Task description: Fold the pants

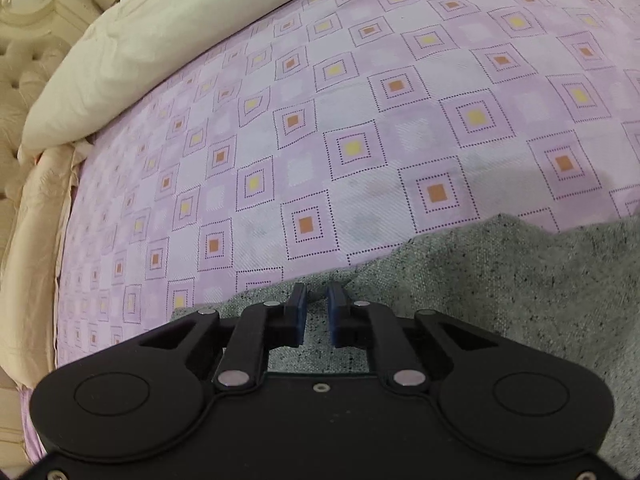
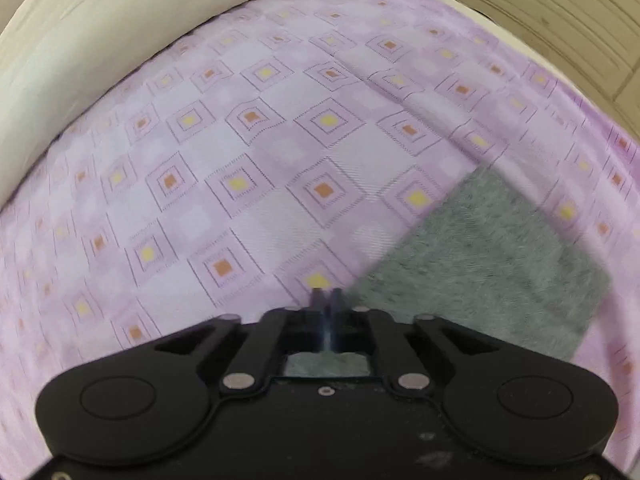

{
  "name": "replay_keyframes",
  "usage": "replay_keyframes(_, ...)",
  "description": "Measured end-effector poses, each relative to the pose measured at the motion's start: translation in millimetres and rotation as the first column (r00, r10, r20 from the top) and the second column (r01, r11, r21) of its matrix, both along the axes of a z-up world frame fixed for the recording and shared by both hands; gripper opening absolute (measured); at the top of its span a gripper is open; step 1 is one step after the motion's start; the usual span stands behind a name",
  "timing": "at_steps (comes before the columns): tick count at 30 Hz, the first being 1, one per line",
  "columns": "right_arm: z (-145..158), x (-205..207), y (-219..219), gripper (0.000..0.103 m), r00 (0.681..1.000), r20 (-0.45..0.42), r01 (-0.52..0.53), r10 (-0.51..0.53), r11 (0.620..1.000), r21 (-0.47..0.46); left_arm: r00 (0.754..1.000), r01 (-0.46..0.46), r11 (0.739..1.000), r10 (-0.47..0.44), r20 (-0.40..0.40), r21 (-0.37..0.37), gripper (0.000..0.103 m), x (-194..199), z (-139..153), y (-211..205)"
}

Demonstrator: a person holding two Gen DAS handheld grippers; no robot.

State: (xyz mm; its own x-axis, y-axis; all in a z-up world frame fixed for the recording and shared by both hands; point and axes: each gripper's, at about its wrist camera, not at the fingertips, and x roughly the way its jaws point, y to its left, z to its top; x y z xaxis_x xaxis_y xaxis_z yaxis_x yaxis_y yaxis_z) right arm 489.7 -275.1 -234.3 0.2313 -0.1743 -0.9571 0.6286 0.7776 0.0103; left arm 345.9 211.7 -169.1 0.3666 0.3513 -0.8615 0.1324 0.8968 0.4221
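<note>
I see a lilac sheet (image 1: pixel 360 128) covering the bed, printed with dotted squares that have yellow or orange centres. A cream pillow (image 1: pixel 132 52) lies along its far edge, touching the sheet. In my left view, a cream tufted headboard (image 1: pixel 24 64) with carved trim stands behind the pillow, and a cream mattress edge (image 1: pixel 36 240) runs down the left. In my right view, wood-grain flooring (image 2: pixel 560 20) shows past the bed's far right edge; that view is motion-blurred.

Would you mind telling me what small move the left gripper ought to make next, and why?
Probably close the left gripper on the grey pants: its jaws stand slightly apart over the fabric edge, while the right gripper looks shut on the pants, with grey cloth showing behind its fingers.
</note>
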Motion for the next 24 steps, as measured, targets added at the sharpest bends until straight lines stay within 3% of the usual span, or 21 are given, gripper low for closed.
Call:
replay_keyframes(3, 29.1, -38.7, -20.7, 0.001, 0.999, 0.039, 0.021, -0.021, 1.000, -0.015, 1.000, 0.000, 1.000, 0.000, 0.003, -0.019, 0.013, -0.3, 1.8, 3.8)
replay_keyframes(5, 37.5, -54.4, -36.8, 0.004, 0.998, 0.046, 0.028, -0.029, 0.999, 0.027, 1.000, -0.015, 0.999, 0.015, 0.002, -0.039, 0.013, 2.1, 1.7, 6.9)
replay_keyframes(6, 40.9, -57.7, -43.1, 0.012, 0.997, 0.059, 0.038, -0.041, 0.998, 0.049, 1.000, -0.023, 0.998, 0.023, 0.003, -0.051, 0.012, 3.2, 1.9, 8.7)
replay_keyframes(7, 43.4, -58.0, -47.6, 0.031, 0.995, 0.071, 0.060, -0.065, 0.996, 0.068, 0.999, -0.032, 0.997, 0.032, 0.006, -0.064, 0.012, 4.0, 2.1, 11.1)
replay_keyframes(9, 44.9, -49.9, -53.0, 0.039, 0.989, 0.088, 0.113, -0.123, 0.988, 0.107, 0.998, -0.058, 0.993, 0.059, 0.010, -0.103, 0.012, 4.7, 3.5, 18.0)
replay_keyframes(14, 19.0, -2.0, -42.1, 0.039, 0.983, 0.019, 0.180, -0.184, 0.976, 0.121, 0.987, -0.156, 0.965, 0.157, -0.008, -0.213, 0.012, 11.4, 7.0, 36.2)
replay_keyframes(18, -15.4, 22.0, -30.3, 0.040, 0.969, -0.124, 0.224, -0.215, 0.972, 0.072, 0.988, -0.150, 0.965, 0.151, -0.013, -0.215, 0.013, 11.8, 6.7, 36.0)
replay_keyframes(20, -20.6, 19.8, -25.4, 0.038, 0.970, -0.117, 0.219, -0.213, 0.975, 0.045, 0.988, -0.152, 0.965, 0.153, -0.010, -0.212, 0.013, 11.3, 6.8, 35.0)
replay_keyframes(21, -18.9, 16.6, -23.2, 0.025, 0.973, -0.117, 0.202, -0.197, 0.979, 0.035, 0.988, -0.156, 0.965, 0.157, -0.012, -0.212, 0.015, 11.8, 7.4, 34.9)
replay_keyframes(22, -16.2, 12.3, -21.1, 0.004, 0.979, -0.124, 0.167, -0.161, 0.985, 0.039, 0.986, -0.165, 0.963, 0.165, -0.018, -0.212, 0.017, 12.9, 9.3, 35.4)
replay_keyframes(24, -4.8, -3.6, -23.5, 0.004, 0.986, -0.092, 0.144, -0.139, 0.988, 0.058, 0.978, -0.209, 0.942, 0.206, -0.039, -0.261, 0.022, 14.6, 17.9, 39.7)
